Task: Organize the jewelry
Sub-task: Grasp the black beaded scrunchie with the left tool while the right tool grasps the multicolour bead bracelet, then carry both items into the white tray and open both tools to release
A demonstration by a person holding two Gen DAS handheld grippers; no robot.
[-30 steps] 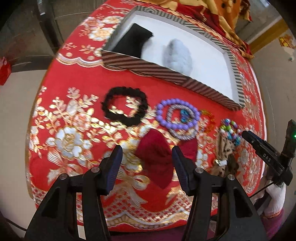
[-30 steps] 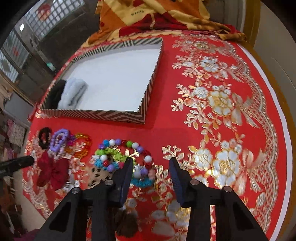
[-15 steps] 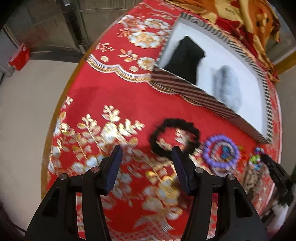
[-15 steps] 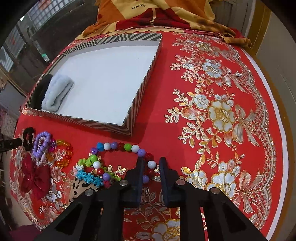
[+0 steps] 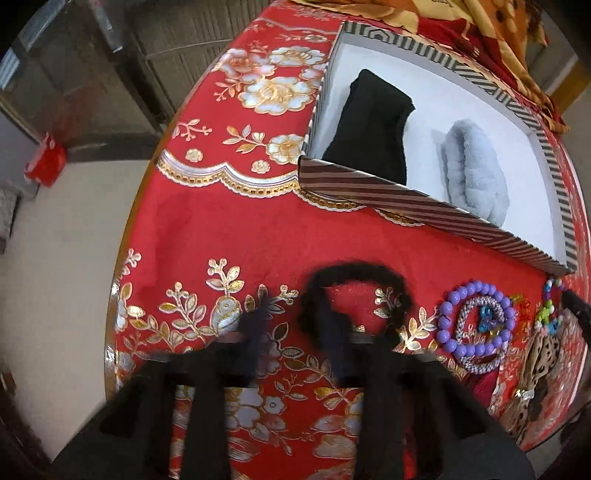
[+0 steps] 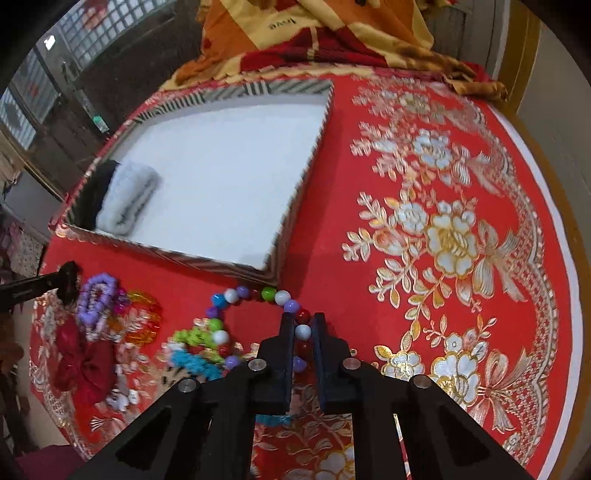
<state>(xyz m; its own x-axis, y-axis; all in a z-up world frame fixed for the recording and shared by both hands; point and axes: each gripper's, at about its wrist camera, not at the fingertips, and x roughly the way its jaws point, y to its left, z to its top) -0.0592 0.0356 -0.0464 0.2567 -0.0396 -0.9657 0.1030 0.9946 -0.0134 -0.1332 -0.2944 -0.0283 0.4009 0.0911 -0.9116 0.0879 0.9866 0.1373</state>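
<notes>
A striped box [image 5: 424, 206] with a white floor holds a black cloth roll [image 5: 373, 118] and a grey fluffy roll [image 5: 472, 173]; it also shows in the right wrist view [image 6: 280, 236]. My left gripper [image 5: 295, 321] is motion-blurred and open, its right finger over the left side of a black bead bracelet [image 5: 354, 273]. My right gripper [image 6: 302, 325] is shut on a multicoloured bead necklace [image 6: 258, 295]. A purple bead bracelet [image 5: 476, 325] lies right of the black one.
A red bow [image 6: 85, 362], an orange bracelet [image 6: 144, 317], green and blue trinkets [image 6: 192, 347] and a leopard clip [image 5: 543, 354] lie on the red embroidered cloth [image 6: 443, 236]. The table edge runs close on the left [image 5: 122, 258]. A folded orange blanket [image 6: 314, 33] lies behind the box.
My left gripper swung left off the red bow and came down over the black bracelet. My right gripper closed on the multicoloured necklace and moved it toward the box corner.
</notes>
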